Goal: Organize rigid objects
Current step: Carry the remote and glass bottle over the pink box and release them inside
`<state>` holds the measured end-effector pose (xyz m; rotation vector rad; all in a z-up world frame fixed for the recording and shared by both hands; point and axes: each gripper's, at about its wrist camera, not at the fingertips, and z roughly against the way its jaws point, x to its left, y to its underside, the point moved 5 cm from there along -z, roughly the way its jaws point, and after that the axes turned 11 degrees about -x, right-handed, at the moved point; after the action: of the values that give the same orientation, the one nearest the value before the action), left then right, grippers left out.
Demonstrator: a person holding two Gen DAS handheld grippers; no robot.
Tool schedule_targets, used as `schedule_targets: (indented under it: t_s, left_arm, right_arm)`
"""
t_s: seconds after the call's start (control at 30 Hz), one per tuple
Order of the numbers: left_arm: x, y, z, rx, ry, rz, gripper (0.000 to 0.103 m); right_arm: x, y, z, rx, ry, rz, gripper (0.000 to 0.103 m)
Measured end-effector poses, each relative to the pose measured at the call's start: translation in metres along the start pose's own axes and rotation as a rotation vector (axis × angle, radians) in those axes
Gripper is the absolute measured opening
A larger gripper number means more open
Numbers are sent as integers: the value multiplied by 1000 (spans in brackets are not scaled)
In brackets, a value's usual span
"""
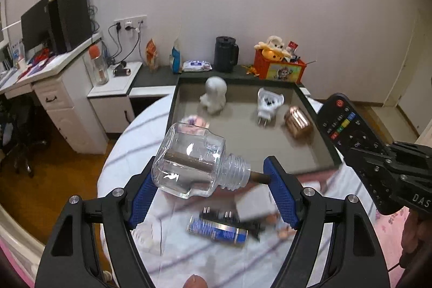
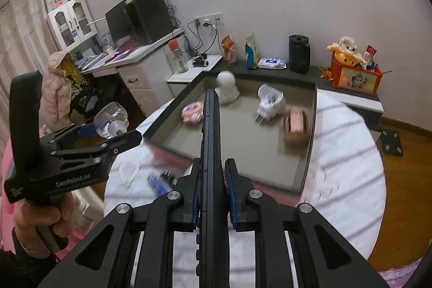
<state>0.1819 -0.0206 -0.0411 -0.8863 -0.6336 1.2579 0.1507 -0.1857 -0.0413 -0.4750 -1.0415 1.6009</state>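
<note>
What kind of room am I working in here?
Most likely a bedroom that doubles as a home office. A round bed with striped bedding carries the sorting tray, a white desk holds a monitor, and an orange box of toys sits on the dark ledge.

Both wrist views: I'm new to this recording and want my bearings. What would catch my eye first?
The clear bottle, held sideways in the left gripper, fills the middle of the left view. The right gripper is shut on a black remote, seen edge-on in its own view. Beyond them a grey tray on the round table holds a white figure, a white plug and a copper-coloured block.
</note>
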Motion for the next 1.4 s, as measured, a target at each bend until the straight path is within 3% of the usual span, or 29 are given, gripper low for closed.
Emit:
schedule_targets:
  t_s: [0.37,0.57,0.8,0.97,1.03,1.07,1.13,1.17,1.2,1.23,1.4]
  left_arm:
    - [-11,-32,-87,46,10,-10,78]
    - [-11,-15,-135,122,23,-4,78]
    - [-18,5,-165,188,22,-23,78]
    - [-18,9,-166,197,-4,-39,89]
    - [-15,9,-160,191,-19,-35,91]
    - [-12,8,-157,186,-22,-27,92]
    - [-6,6,-149,170,-29,-7,98]
    - [-2,4,-142,157,-44,-4,99]
    - [0,2,-136,146,-56,-6,101]
    - [2,0,-130,133,-65,-7,103]
    - [5,-8,-89,73,-101,-21,103]
  right_arm:
    - [-39,-33,-69,48,46,-49,16]
    - [-54,-19,-108,107,57,-81,17]
    - [-66,-6,-131,158,99,-78,17]
    - [-66,1,-138,177,130,-60,18]
    - [-66,1,-137,174,146,-54,26]
    - [-68,1,-136,168,159,-57,39]
    - [-70,-1,-129,143,153,-81,48]
    - [-68,-3,-126,137,133,-92,57]
    - [-66,-4,-123,131,137,-92,73]
    - [-64,-6,-118,118,128,-94,81]
    - [-53,-11,-96,82,135,-107,84]
